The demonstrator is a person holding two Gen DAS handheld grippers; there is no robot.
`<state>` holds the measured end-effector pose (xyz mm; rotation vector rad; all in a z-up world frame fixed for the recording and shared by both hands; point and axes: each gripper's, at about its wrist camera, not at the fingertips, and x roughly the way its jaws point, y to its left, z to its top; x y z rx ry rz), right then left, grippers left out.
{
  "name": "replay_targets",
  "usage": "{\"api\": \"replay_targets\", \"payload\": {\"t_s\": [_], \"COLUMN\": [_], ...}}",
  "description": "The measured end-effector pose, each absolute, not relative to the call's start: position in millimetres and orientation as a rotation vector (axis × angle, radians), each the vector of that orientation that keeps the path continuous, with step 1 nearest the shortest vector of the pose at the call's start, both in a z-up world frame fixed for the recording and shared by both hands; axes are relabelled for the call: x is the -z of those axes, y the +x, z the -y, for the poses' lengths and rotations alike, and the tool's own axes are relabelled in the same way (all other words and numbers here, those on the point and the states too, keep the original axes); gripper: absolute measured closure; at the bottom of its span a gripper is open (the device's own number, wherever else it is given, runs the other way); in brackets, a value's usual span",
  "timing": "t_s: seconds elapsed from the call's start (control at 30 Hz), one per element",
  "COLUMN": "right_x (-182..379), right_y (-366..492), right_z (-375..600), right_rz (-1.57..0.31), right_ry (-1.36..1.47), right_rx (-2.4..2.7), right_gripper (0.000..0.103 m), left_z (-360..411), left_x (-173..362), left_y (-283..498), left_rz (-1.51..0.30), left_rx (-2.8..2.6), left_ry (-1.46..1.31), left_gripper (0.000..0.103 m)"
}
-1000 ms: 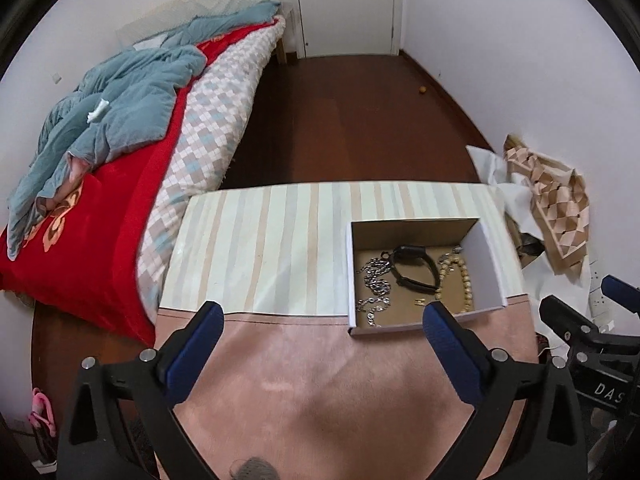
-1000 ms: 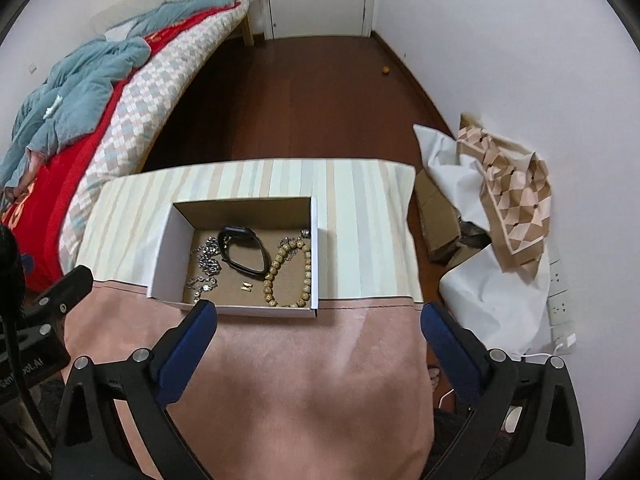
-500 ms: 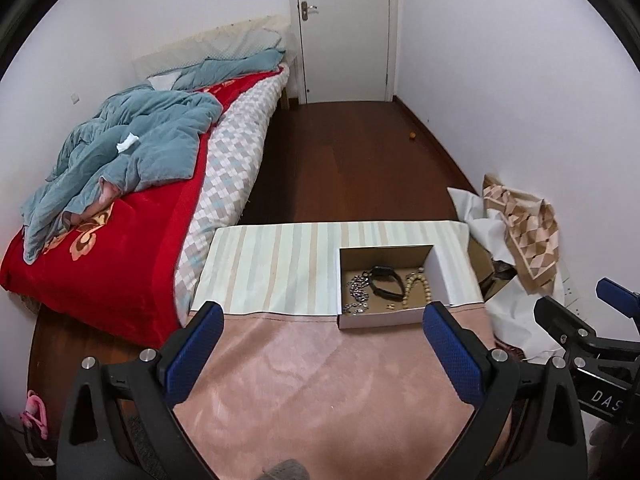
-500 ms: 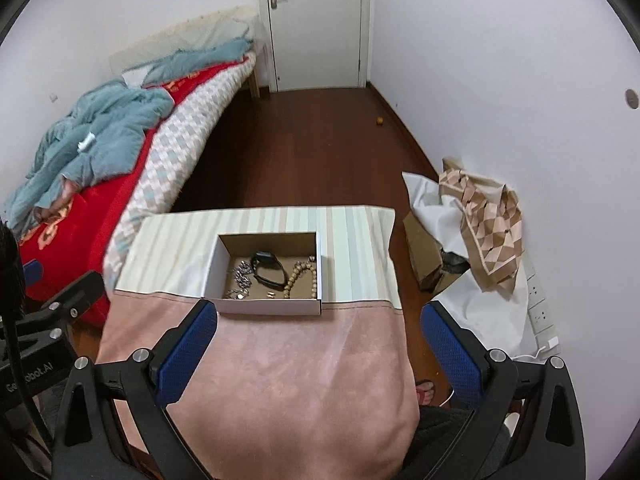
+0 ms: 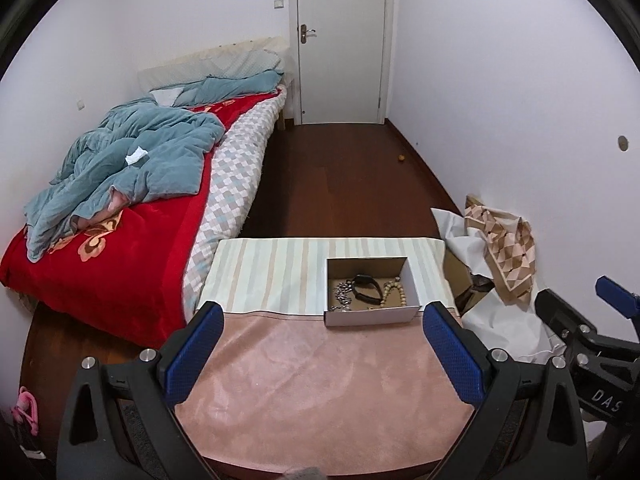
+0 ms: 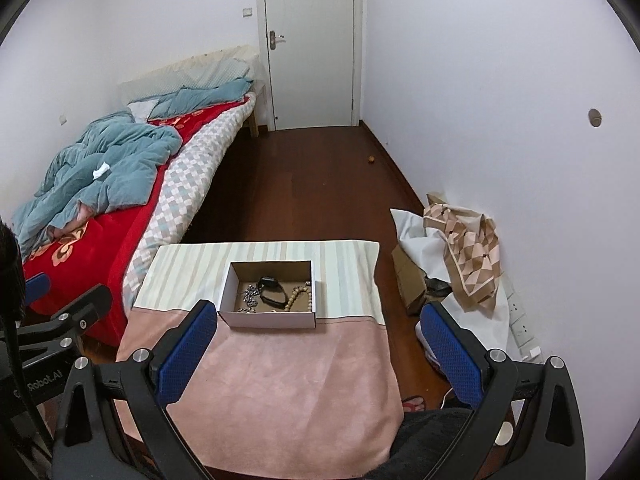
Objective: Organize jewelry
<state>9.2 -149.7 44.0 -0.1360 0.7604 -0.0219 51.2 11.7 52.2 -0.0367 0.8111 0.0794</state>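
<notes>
A small white cardboard box sits on the table where the striped cloth meets the pink cloth. Inside lie a silver chain, a black watch band and a wooden bead bracelet. My left gripper is open, held high and well back from the box, with nothing between its blue pads. My right gripper is likewise open and empty, above the pink cloth near the table's front edge.
The table carries a striped cloth at the far half and a pink cloth at the near half. A bed with a red blanket stands to the left. Bags and a patterned cloth lie by the right wall.
Both grippers have pulled back and up from the box, which now looks smaller and farther. Both stay open. The jewelry in the box has not moved.
</notes>
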Motion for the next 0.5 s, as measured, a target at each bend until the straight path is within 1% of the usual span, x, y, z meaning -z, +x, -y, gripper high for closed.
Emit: {"api": "replay_targets", "payload": {"t_s": [0.27,0.5], "right_x": [-51.9,-55.1], "right_y": [-6.4,-4.9], "right_z": [152.5,150.7], "right_rz": [-0.756,-0.748], "right_ry": [-0.144,-0.146], "right_rx": [0.033,0.036], "right_gripper": [0.000,0.000], "left_z": [-11.0,-13.3], "left_x": [-57.1,-55.1], "left_y": [39.0,45.7], "left_rz": [-0.803,-0.818], "left_rx": [-0.093,-0.094], "left_ry": [-0.051,-0.068], "left_gripper": [0.001,0.000]}}
